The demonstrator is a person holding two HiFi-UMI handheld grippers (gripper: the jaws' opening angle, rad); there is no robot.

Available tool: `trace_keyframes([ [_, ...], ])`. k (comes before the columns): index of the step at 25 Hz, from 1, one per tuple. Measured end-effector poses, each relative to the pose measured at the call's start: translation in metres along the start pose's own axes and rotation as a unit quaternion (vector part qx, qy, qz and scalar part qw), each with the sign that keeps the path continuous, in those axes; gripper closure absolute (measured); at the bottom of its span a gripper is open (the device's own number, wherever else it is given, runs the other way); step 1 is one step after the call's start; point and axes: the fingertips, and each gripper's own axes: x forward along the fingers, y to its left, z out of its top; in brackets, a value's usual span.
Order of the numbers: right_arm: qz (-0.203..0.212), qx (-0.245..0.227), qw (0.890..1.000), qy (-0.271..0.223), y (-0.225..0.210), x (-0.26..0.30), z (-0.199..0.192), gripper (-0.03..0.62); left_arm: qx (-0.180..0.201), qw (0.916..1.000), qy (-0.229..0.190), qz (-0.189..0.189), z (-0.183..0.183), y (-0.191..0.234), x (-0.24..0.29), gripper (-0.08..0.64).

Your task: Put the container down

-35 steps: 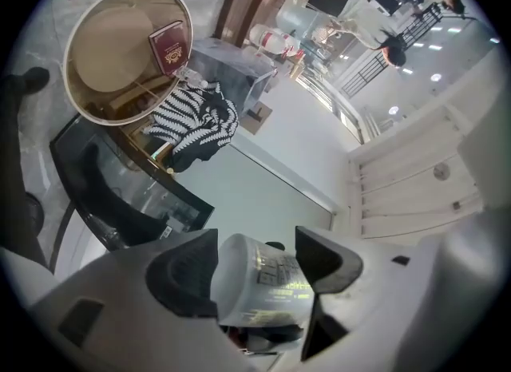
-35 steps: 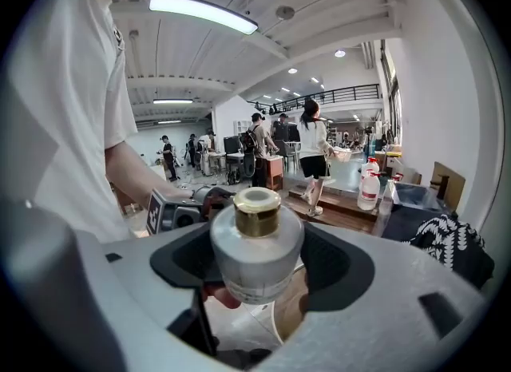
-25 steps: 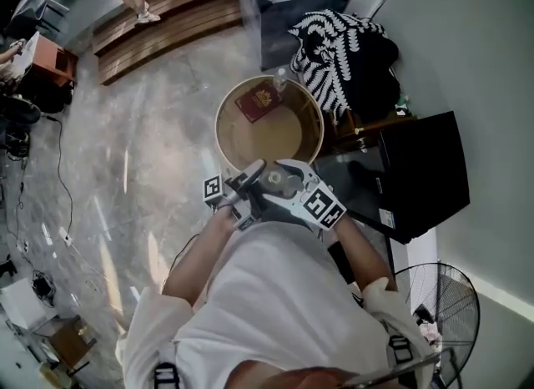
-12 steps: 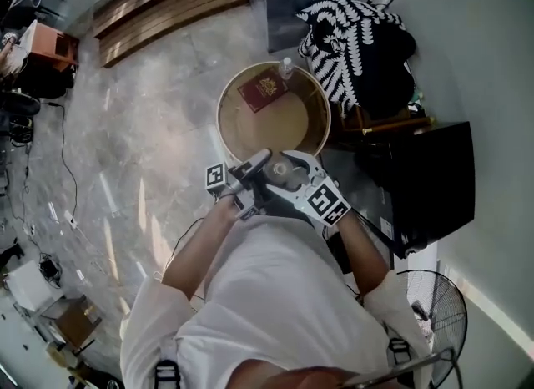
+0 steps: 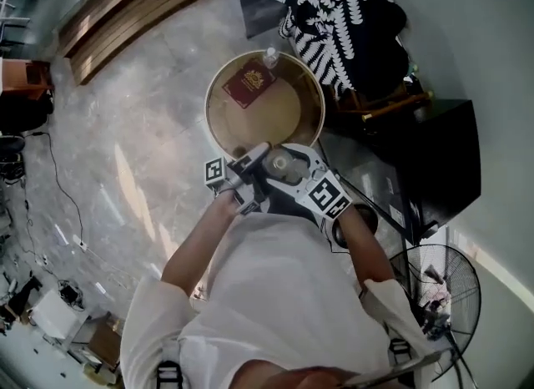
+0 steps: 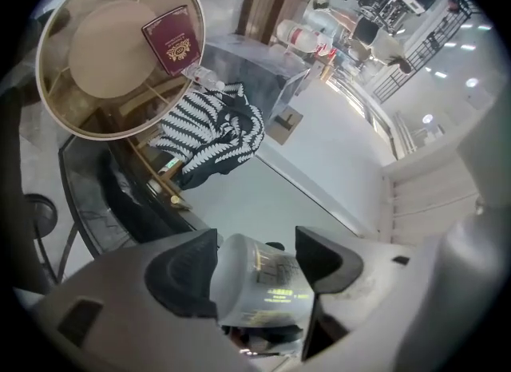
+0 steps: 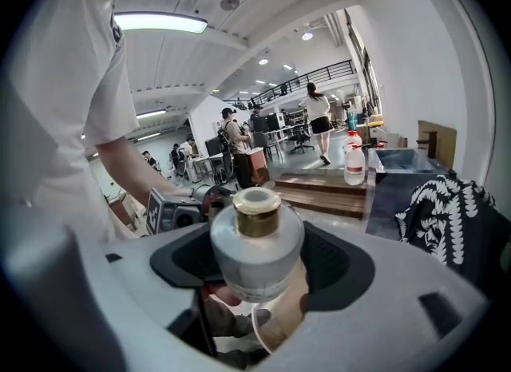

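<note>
Your round glass worktop (image 5: 294, 120) sits at 12 o'clock from you, with a striped garment (image 5: 334, 12) at its 2 o'clock. Your left gripper (image 6: 257, 260) and right gripper (image 7: 257, 257) meet at the worktop's 6 o'clock edge. Both pairs of jaws are closed on the frosted container (image 5: 278, 164), gold neck showing. A red booklet (image 5: 248, 84) lies at 11 o'clock, and a small bottle (image 5: 270, 56) stands at 12.

The left tongs (image 6: 255, 260) squeeze a cloudy white round container (image 6: 263, 286) with small print on it between their dark jaws, and well beyond it a dark red little book (image 6: 172, 39) lies on a round gold-rimmed table (image 6: 100, 59) beside a black-and-white leafy cloth (image 6: 211, 135).
</note>
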Motion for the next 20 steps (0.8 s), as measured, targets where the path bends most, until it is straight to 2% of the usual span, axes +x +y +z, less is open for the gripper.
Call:
trace_keyframes([
  [11, -0.069, 0.060, 0.996, 0.017, -0.052, 0.047, -0.023, 0.262, -0.049, 0.9966, 0.045, 0.049, 0.064, 0.025, 0.014, 0.268],
  [20, -0.089, 0.098, 0.991, 0.022, -0.088, 0.078, -0.061, 0.262, -0.065, 0.9931, 0.052, 0.083, 0.112, 0.065, 0.022, 0.268],
])
